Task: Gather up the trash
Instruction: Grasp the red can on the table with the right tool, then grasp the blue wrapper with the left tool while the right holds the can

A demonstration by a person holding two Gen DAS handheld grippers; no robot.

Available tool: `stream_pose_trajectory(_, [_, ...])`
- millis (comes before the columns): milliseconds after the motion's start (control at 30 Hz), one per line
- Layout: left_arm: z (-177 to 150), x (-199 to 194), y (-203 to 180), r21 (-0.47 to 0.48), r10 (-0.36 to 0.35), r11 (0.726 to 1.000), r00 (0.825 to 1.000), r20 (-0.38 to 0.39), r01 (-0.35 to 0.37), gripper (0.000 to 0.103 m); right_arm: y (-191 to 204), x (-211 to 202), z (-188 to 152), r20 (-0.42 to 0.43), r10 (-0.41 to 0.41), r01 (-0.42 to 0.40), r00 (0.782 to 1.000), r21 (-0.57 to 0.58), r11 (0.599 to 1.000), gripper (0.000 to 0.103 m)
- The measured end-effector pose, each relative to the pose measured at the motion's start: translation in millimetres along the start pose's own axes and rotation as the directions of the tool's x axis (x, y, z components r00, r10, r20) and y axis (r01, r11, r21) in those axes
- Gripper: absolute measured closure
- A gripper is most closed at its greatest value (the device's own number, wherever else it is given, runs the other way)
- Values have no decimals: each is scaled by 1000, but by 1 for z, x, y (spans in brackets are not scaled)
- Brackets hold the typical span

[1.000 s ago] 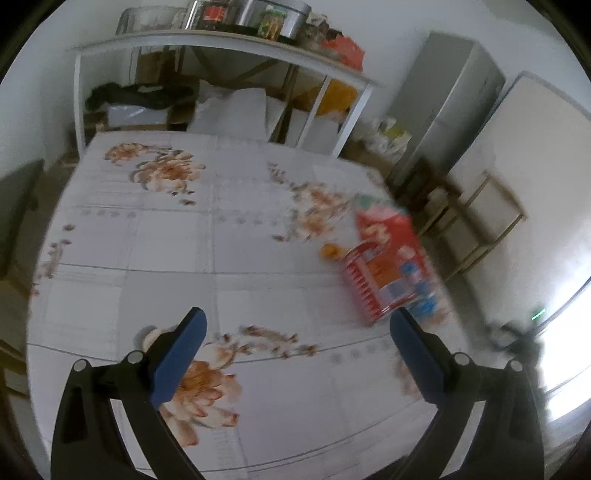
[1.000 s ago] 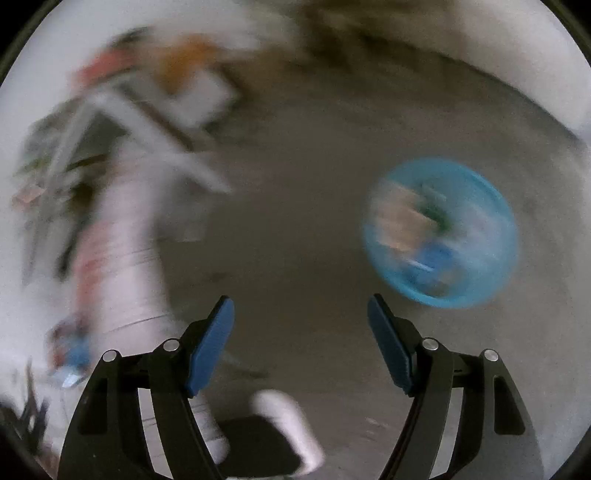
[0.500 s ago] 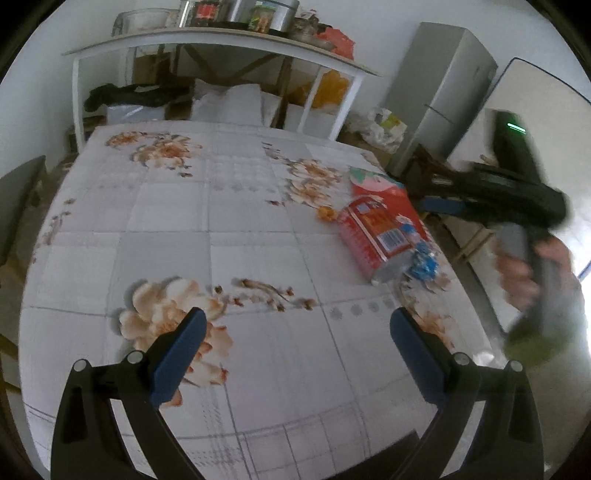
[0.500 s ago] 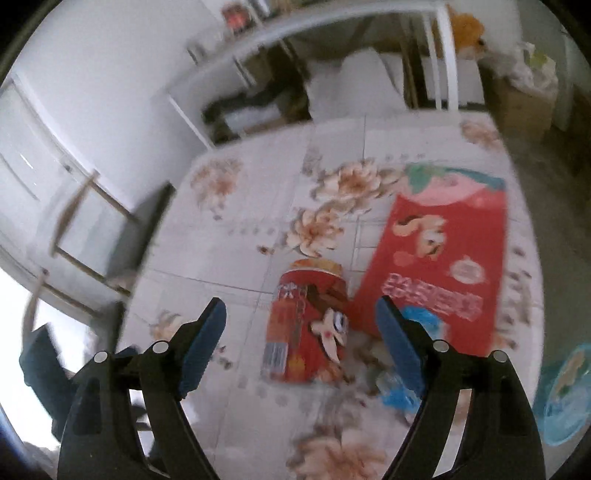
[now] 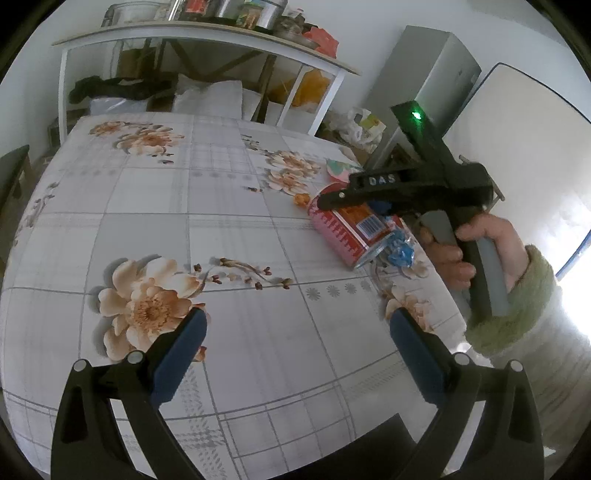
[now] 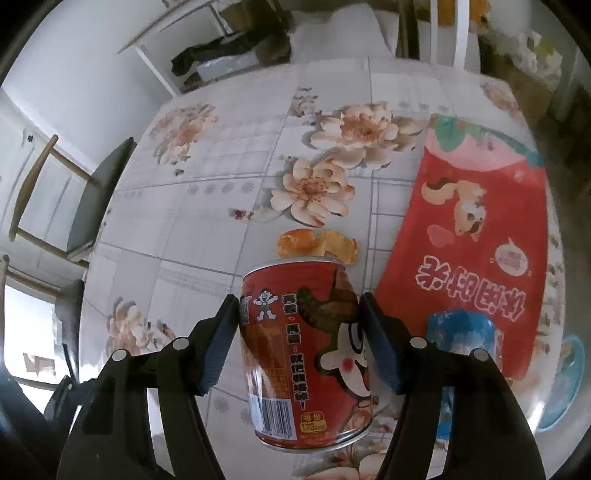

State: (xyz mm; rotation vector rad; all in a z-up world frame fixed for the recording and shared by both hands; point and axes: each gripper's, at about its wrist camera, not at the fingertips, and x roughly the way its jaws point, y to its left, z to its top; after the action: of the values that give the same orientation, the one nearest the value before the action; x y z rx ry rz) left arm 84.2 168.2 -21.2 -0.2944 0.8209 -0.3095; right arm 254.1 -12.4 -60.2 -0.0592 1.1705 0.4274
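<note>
A red drink can (image 6: pixel 306 350) lies on its side on the flowered tablecloth (image 5: pixel 221 184). My right gripper (image 6: pixel 297 299) straddles it and its jaws are closing, with the pads against both sides of the can. The left wrist view shows this gripper (image 5: pixel 328 201) over the can (image 5: pixel 343 229), held by a hand (image 5: pixel 454 258) in a green sleeve. Around the can lie orange peel (image 6: pixel 317 247), a flat red snack bag (image 6: pixel 469 229) and a crumpled blue wrapper (image 6: pixel 461 328). My left gripper (image 5: pixel 297 321) is open over the near tablecloth with nothing between its fingers.
A blue basin (image 6: pixel 569 384) with rubbish sits on the floor past the table's right edge. A dark chair (image 6: pixel 96 199) stands at the far side. Behind the table are a white shelf (image 5: pixel 184 29) with pots and a grey fridge (image 5: pixel 424 85).
My right gripper swung from the floor and blue basin over to the table, came down around the red can and narrowed onto it. The left gripper drifted slightly lower and stayed open.
</note>
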Motion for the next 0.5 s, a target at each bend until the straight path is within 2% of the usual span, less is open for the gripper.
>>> stream_pose_trajectory(133, [0,-3,7,-17,9,1000,1000,10,-9,6,8,-19,-18,108,14,-10,994,-30,1000,41])
stream_pose_trajectory(233, [0,-4,12,-34,16,999,1000,12,-16,6,17,-38,-42,216,-7,25,976,-81,996,41])
stream_pose_trajectory(333, [0,-3,14,-45,15,999,1000,8,-15,6,26,-48,-67,311,-44,88,949,-127,988,41])
stream_pose_trajectory(500, [1,1,12,-53,0,999,1000,-2,0,6,21,-60,-89,379,-78,132,922,-118,984,41])
